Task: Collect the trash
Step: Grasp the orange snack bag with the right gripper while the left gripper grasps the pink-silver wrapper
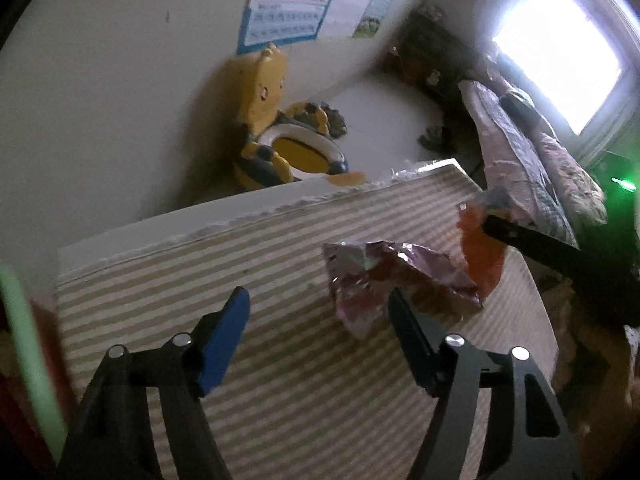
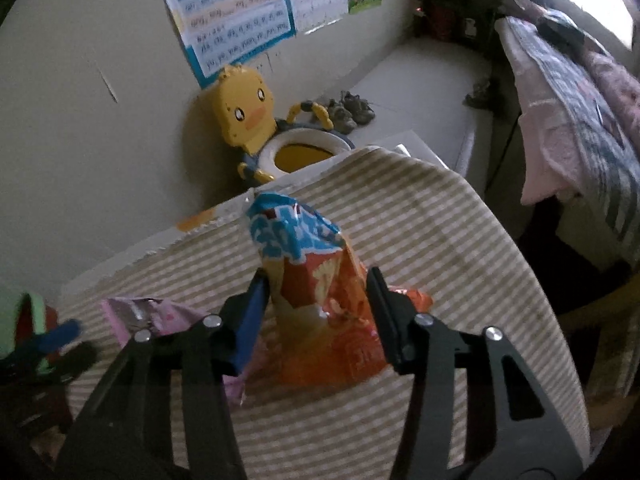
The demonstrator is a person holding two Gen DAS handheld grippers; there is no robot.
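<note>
On the striped beige-and-cream cloth covering the worktop lie the two pieces of trash: a crumpled pink foil wrapper and an orange-and-blue crisp packet standing half upright on its crushed base. In the right wrist view the packet rises at about 12 o'clock from the right hand-held gripper, between the blue pad at 9 o'clock and the black pad at 3 o'clock. The pads appear to press its sides, so I judge it gripped around its middle, likely because the tall, puffed body gives the jaws more to bite than its flat edges.

The pink wrapper lies flat just beside the packet, at its 8 o'clock in that view. In the left wrist view the left hand-held gripper stands open, with the wrapper at its 1 o'clock; the right pad overlaps the wrapper's near edge and nothing sits between the jaws. It probably needs to shift toward 2 o'clock to straddle the foil.

Beyond the worktop, a yellow duck-faced child's potty seat stands against the wall.
</note>
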